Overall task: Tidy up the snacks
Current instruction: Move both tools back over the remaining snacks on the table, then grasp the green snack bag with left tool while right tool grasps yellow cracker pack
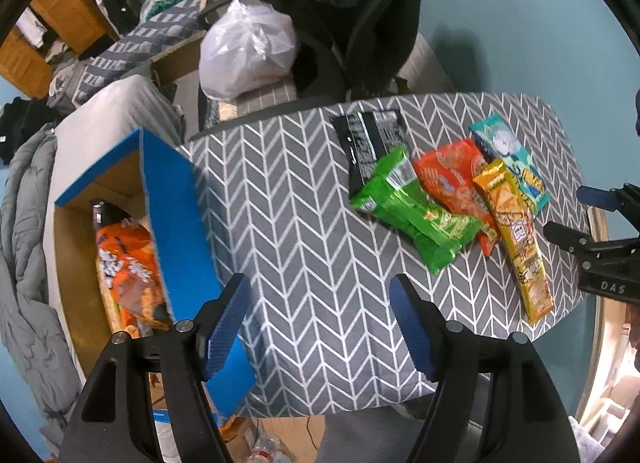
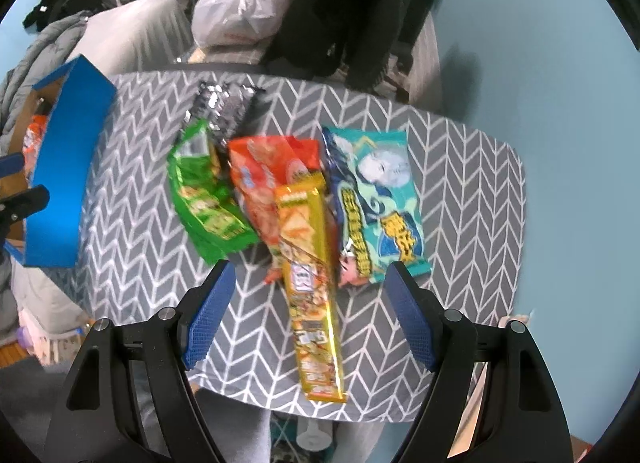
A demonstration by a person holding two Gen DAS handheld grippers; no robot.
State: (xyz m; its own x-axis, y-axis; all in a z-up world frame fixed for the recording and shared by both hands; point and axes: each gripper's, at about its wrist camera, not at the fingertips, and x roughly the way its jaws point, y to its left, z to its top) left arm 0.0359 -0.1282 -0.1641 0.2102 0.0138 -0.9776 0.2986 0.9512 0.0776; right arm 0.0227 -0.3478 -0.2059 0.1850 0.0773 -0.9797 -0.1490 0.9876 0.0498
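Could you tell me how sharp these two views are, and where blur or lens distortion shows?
Left wrist view: mostly sharp, the green snack bag crisp, though the fisheye bends the table edge and darkens the corners. Right wrist view: motion-smeared, print on the yellow snack box and teal snack bag soft, the same curved edges.

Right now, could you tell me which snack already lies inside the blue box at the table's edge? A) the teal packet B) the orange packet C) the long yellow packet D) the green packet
B: an orange packet lies inside the blue box, while the green packet, long yellow packet and teal packet all lie out on the chevron tablecloth.
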